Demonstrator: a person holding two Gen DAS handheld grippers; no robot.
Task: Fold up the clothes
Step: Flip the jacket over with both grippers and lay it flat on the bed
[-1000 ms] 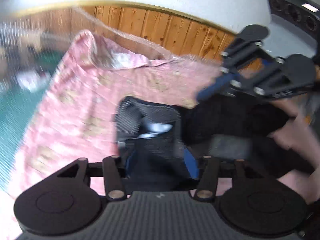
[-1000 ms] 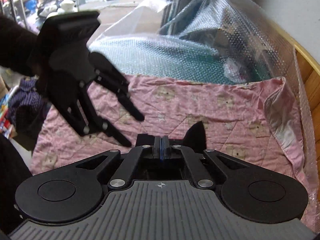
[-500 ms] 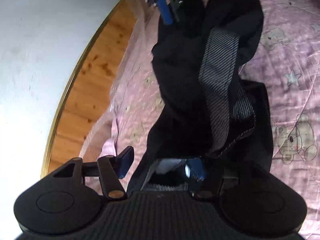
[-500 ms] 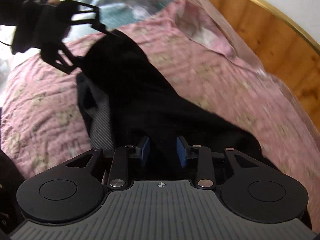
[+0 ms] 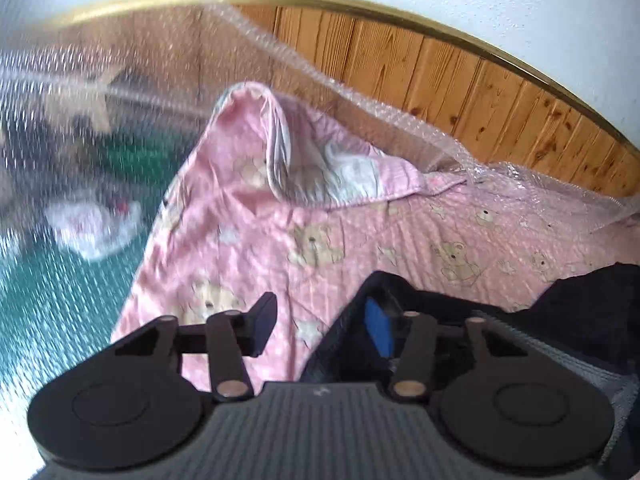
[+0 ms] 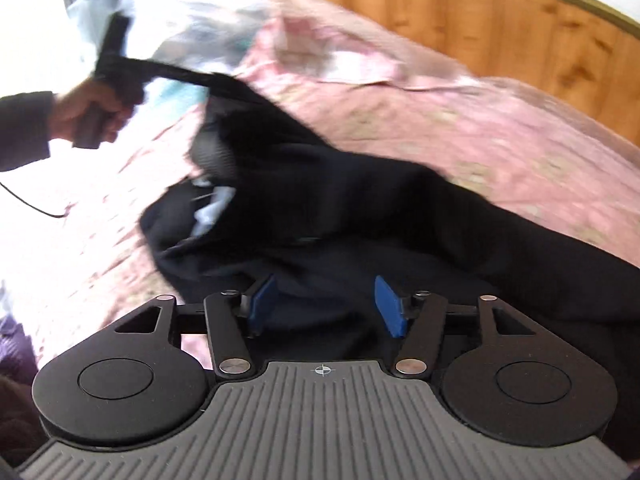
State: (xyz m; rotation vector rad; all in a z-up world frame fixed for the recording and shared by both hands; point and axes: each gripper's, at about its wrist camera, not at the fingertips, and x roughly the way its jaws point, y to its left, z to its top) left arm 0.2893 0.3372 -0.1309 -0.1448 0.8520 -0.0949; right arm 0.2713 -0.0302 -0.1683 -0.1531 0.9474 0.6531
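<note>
- Pink bedding printed with teddy bears, a quilt (image 5: pixel 360 240), covers a bed set against a wooden headboard (image 5: pixel 460 76) with a gold trim and a white wall above.
- Clear bubble wrap (image 5: pixel 360 92) drapes over the headboard and the bed's far edge; one quilt corner is folded back, showing a white underside.
- A black garment (image 6: pixel 360 208) lies crumpled across the quilt, with a grey striped lining and a pale label showing near its far end.
- The left gripper (image 5: pixel 320 324) has its jaws apart, having just been opening; the blue right pad sits inside a fold of the garment's edge, the left pad over bare quilt, so nothing is pinched.
- Seen from the right wrist, a hand (image 6: pixel 88 112) in a dark sleeve holds that gripper tilted down at the garment's far end.
- The right gripper (image 6: pixel 324 304) hovers over the garment's near end, jaws wide and just been opening, cloth lying loose between the blue pads.
</note>
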